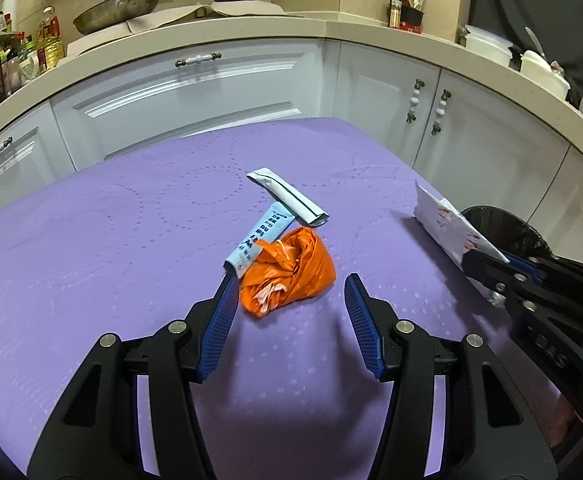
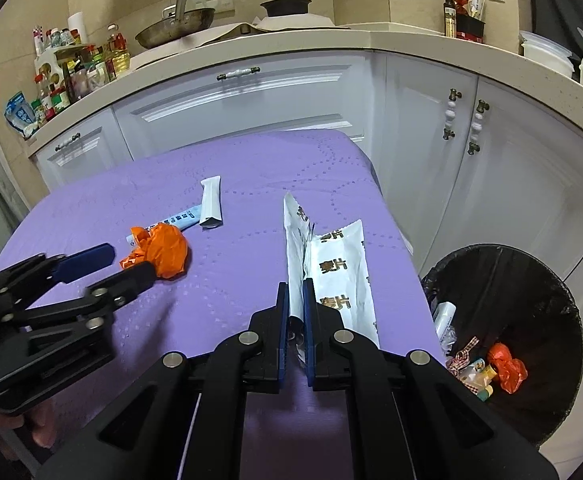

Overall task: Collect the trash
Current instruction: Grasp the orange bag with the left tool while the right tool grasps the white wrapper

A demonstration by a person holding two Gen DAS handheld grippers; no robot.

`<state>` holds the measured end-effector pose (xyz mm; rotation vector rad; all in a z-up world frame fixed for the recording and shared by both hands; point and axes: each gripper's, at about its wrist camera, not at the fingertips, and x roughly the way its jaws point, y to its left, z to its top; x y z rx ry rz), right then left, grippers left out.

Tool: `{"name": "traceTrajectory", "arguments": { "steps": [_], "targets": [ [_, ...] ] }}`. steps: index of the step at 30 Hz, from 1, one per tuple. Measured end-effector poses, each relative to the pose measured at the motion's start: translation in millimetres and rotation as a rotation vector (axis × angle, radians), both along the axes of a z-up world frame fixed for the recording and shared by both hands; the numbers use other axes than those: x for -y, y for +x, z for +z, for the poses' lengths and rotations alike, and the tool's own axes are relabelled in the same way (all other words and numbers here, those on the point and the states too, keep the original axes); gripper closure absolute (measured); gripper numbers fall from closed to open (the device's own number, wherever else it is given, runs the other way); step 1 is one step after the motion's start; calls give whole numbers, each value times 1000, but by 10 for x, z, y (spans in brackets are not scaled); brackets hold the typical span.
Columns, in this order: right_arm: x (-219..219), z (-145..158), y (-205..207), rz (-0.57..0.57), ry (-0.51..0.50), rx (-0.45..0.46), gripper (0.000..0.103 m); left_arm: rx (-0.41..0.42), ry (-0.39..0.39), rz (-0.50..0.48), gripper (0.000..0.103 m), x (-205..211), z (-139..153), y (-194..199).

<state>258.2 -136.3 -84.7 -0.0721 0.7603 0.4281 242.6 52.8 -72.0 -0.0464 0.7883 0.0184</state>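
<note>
Right tongs [image 2: 296, 284] pinch the white packet [image 2: 331, 272] by its edge, lower centre of frame; left tongs [image 1: 291, 280] stand spread before the orange bag [image 1: 287, 272] on the bench [image 1: 91, 248]. Risk: the thin hold slips short of the bin [image 2: 531, 280], lower right.

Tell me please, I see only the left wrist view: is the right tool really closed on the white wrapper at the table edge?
Observer: Yes. In the right wrist view the right tool is shut on the lower end of the white wrapper, which stands up from between its pads.
Operator: And the black bin, is something inside already?
Observer: Yes, it holds several pieces, among them a red-orange bag and a white tube.
</note>
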Motion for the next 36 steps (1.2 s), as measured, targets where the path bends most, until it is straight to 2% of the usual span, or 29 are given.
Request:
{"name": "traceTrajectory", "arguments": {
  "steps": [3,5,6,7,18,36],
  "targets": [
    [14,-5,10,7,8,-2,96,-16,2,2,52,23,-45,73],
    [32,-12,19,8,12,-6,96,-33,16,1,65,42,-88,119],
    [37,-16,16,7,14,-6,96,-42,19,-5,78,46,-108,127],
    [46,-22,21,7,14,-8,96,-53,22,-11,83,51,-136,138],
    [84,-17,-7,6,28,-2,96,-38,12,-23,84,10,-122,-6],
    [233,152,-274,-19,42,49,97,16,-11,-1,85,-77,135,-412]
  ]
}}
